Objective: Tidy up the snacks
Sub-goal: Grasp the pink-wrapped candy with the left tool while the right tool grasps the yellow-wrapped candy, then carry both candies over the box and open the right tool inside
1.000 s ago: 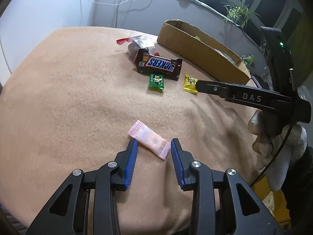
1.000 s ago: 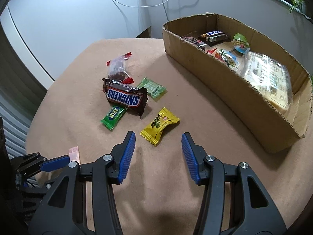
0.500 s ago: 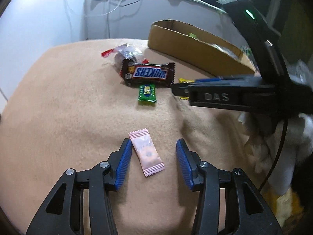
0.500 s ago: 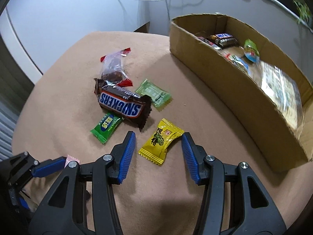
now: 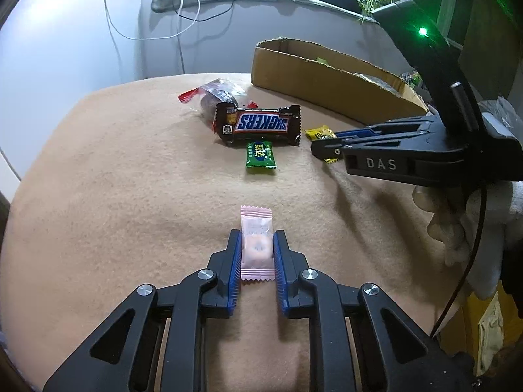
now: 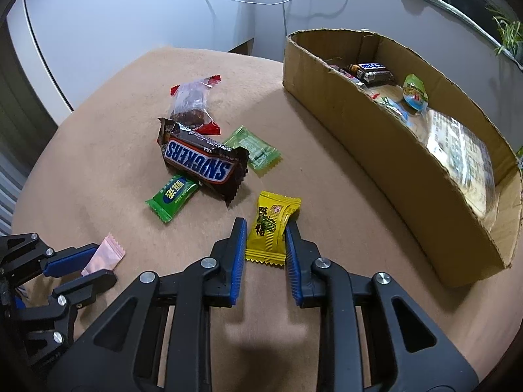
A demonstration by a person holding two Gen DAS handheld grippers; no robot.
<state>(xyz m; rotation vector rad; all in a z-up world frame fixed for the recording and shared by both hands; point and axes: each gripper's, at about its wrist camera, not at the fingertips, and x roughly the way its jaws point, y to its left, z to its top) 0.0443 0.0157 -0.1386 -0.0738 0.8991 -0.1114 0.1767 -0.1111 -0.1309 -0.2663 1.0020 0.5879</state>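
Observation:
On the tan cloth lies a pink candy (image 5: 256,225), and my left gripper (image 5: 257,235) is shut on its lower half, pads pressing both long sides. The right wrist view shows that same left gripper (image 6: 101,261) at the lower left with the pink candy (image 6: 106,251) sticking out of it. My right gripper (image 6: 266,225) is closing on a yellow candy (image 6: 271,228); both pads touch its sides. Seen from the left wrist, the right gripper (image 5: 315,147) covers most of the yellow candy (image 5: 318,132).
A Snickers bar (image 6: 199,163) lies on a green candy (image 6: 173,192), a pale green candy (image 6: 255,150) and a clear-wrapped dark snack (image 6: 191,101). A long cardboard box (image 6: 376,137) holding several snacks stands to the right. A gloved hand (image 5: 457,225) holds the right gripper.
Both grippers closed in: the left jaws shut on the pink candy, which now lies straight between them. The right gripper moved forward over the yellow candy and narrowed around it.

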